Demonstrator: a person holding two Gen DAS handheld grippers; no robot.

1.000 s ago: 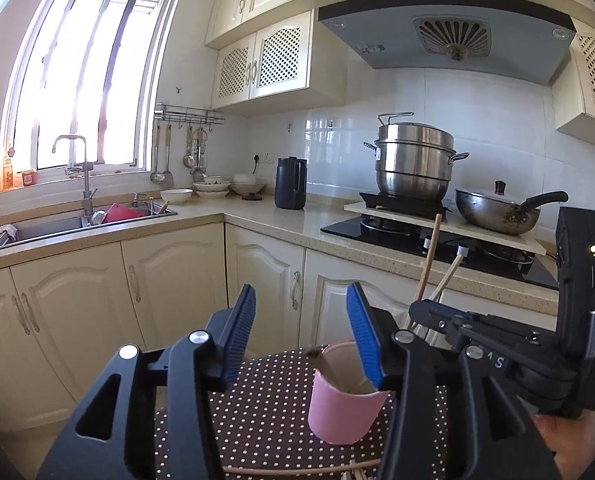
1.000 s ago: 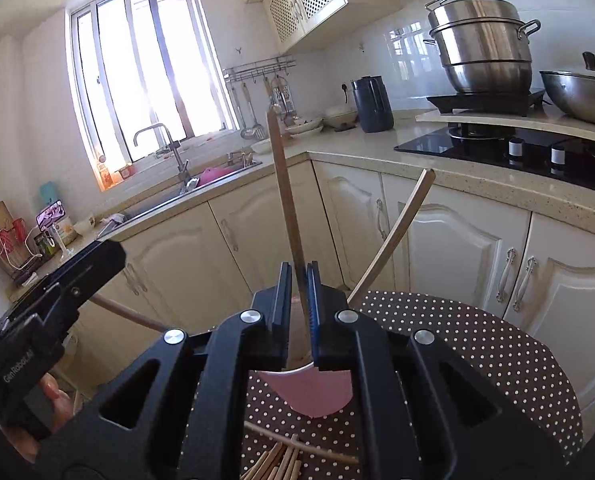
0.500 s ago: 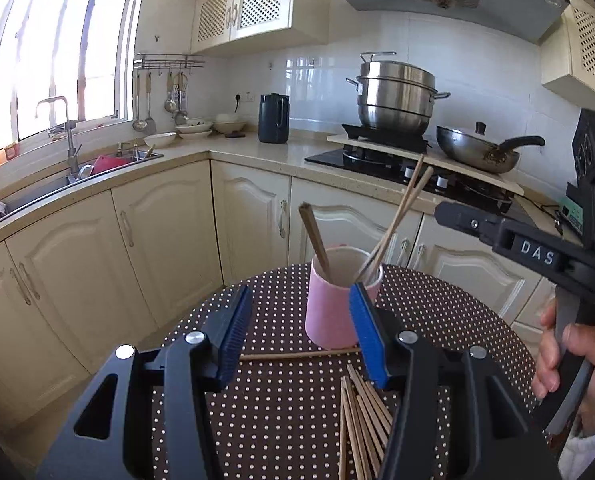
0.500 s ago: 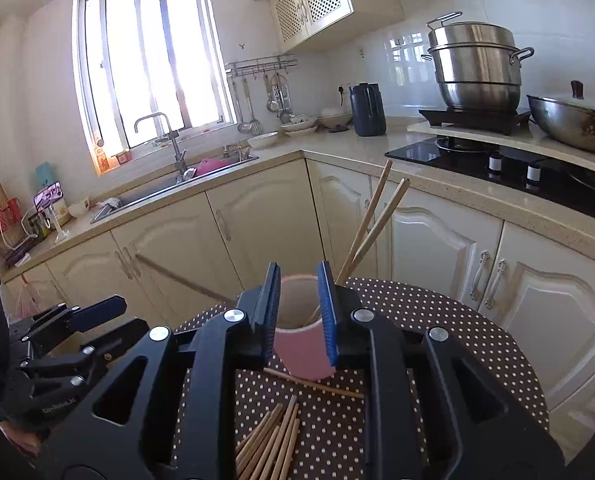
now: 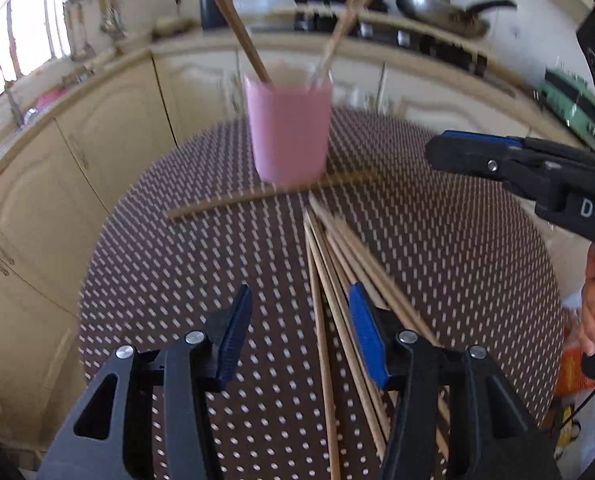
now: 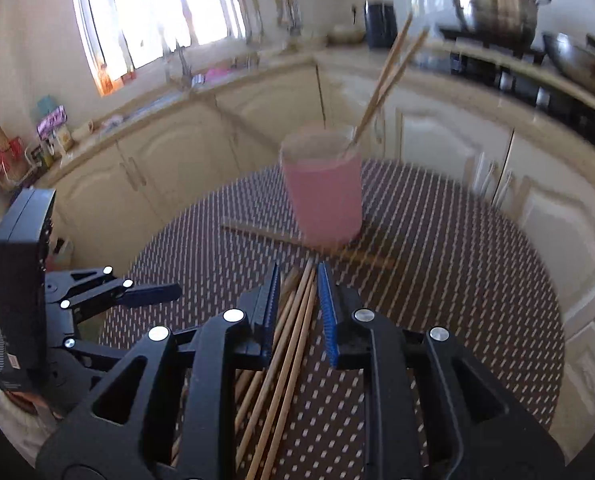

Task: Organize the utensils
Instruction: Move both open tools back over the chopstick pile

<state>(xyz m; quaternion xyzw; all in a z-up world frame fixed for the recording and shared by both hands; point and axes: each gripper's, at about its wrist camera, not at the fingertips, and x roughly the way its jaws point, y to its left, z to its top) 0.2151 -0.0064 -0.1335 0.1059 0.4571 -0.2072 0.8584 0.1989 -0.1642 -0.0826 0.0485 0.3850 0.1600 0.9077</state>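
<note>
A pink cup (image 5: 288,130) stands on the round dotted table (image 5: 177,264) with three chopsticks leaning in it; it also shows in the right wrist view (image 6: 324,196). One loose chopstick (image 5: 257,198) lies across the table in front of the cup. A bundle of several chopsticks (image 5: 337,280) lies nearer me. My left gripper (image 5: 299,322) is open and empty above the bundle's near end. My right gripper (image 6: 296,285) is open and empty, its jaws on either side of the chopstick bundle (image 6: 293,328). The right gripper also shows in the left wrist view (image 5: 477,152).
Cream kitchen cabinets (image 6: 449,140) and a counter curve behind the table. A black stove with steel pots (image 6: 497,0) and a wok (image 5: 441,10) sits on the counter. The sink (image 6: 193,76) is under the window at left.
Both grippers have pulled back from the cup and tilted down over the chopstick bundle. The right gripper, shut on a chopstick a second ago, has let it go into the cup.
</note>
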